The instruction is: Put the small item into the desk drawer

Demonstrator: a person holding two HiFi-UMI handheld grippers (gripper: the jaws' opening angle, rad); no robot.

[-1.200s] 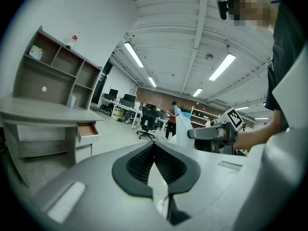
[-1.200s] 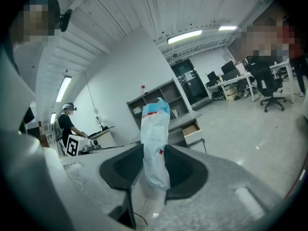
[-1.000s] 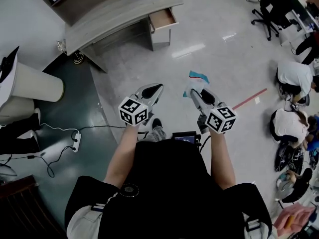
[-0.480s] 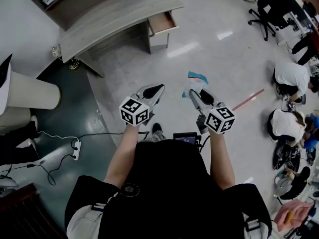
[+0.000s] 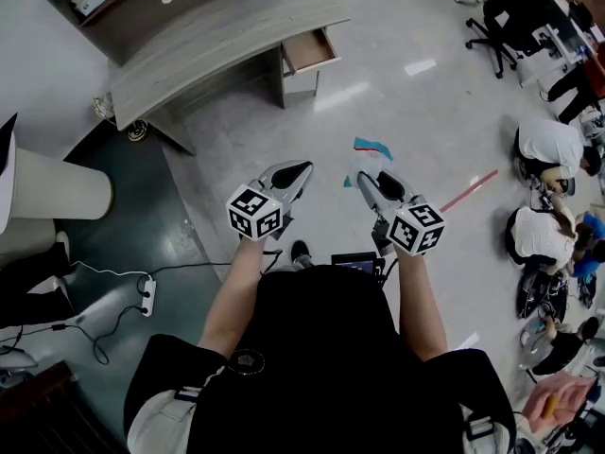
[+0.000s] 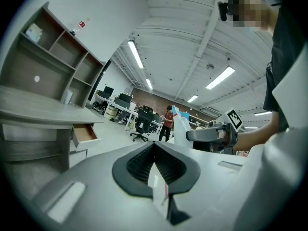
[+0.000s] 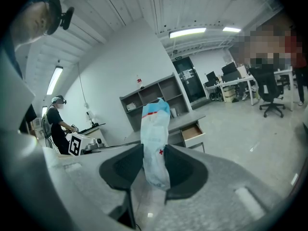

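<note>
White and pale blue, the small packet (image 7: 155,138) stands upright in the right gripper (image 5: 365,180), whose 2 jaws are closed on its lower part; its top pokes out above them. The packet is well apart from the grey wooden desk (image 5: 217,36), out over the shiny floor (image 5: 416,112) in front of it. The drawer (image 5: 310,51) at the desk's end is pulled open, its brown inside showing. The left gripper (image 5: 302,168) is also well apart from the desk, its jaws pressed together with nothing between them.
</note>
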